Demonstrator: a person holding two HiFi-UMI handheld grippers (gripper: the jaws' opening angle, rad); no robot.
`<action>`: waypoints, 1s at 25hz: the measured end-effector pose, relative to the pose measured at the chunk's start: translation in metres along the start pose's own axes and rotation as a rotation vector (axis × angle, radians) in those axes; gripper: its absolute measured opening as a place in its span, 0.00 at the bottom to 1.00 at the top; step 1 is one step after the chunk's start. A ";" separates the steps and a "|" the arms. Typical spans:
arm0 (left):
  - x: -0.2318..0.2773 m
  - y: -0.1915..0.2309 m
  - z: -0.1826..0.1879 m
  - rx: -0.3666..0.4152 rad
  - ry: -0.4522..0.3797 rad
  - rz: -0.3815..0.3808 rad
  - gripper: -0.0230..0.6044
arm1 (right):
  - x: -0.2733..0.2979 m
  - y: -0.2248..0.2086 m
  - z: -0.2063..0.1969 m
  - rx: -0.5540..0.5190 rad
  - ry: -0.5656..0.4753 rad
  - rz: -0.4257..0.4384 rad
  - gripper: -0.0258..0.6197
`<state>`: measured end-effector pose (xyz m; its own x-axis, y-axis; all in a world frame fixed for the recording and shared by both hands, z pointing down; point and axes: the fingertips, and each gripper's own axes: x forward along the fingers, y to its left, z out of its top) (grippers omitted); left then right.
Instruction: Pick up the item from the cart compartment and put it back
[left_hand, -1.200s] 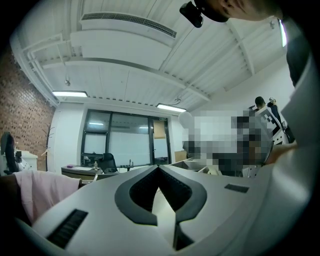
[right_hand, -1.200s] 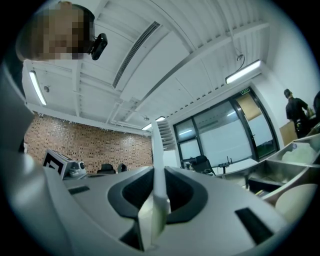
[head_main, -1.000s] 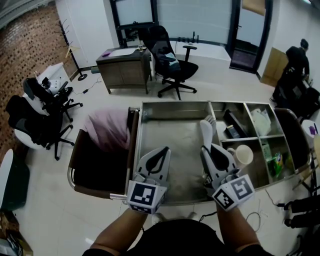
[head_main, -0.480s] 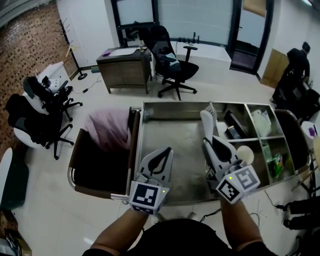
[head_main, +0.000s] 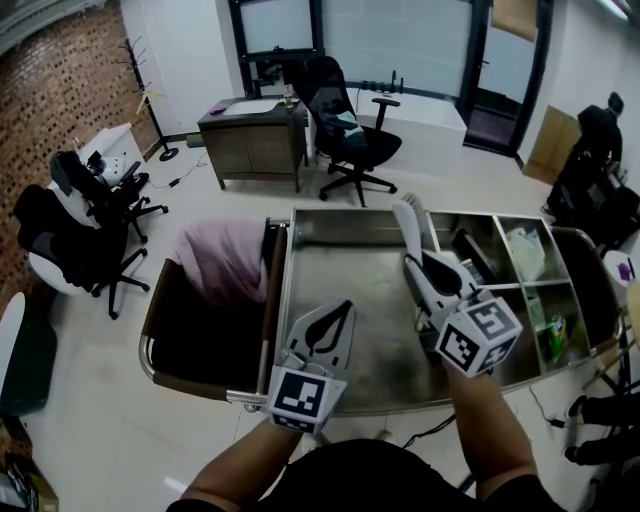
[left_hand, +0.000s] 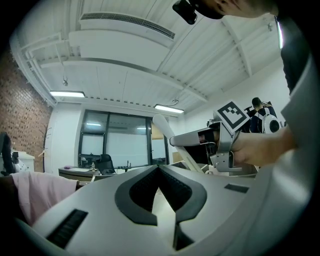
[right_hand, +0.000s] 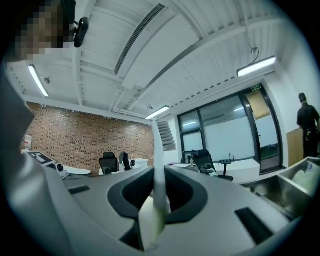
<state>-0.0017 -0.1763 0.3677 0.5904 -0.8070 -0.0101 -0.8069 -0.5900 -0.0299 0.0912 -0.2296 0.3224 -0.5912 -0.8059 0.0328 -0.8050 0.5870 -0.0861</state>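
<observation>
The long white item (head_main: 408, 222) is slim and flat, thin as a strip when seen edge-on, and it stands nearly upright over the steel cart (head_main: 345, 214), above the big open tray and just beside the divider to the small compartments. The right gripper (head_main: 422, 266) has its jaws drawn in narrow and clamped on the item's lower end. The left gripper (head_main: 338, 312) hovers over the cart's near edge with its jaws together and nothing between them.
</observation>
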 end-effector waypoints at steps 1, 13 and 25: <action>0.000 0.000 0.000 0.001 0.000 -0.002 0.04 | 0.004 -0.001 0.000 -0.002 0.010 0.002 0.17; -0.001 0.001 0.000 -0.007 -0.004 -0.004 0.04 | 0.051 -0.011 -0.002 -0.041 0.125 0.014 0.17; -0.002 0.001 -0.001 -0.013 0.005 -0.004 0.04 | 0.107 -0.024 -0.033 -0.180 0.355 0.049 0.17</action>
<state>-0.0035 -0.1758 0.3686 0.5940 -0.8044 -0.0054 -0.8044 -0.5939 -0.0165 0.0461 -0.3272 0.3611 -0.5841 -0.7182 0.3782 -0.7527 0.6536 0.0787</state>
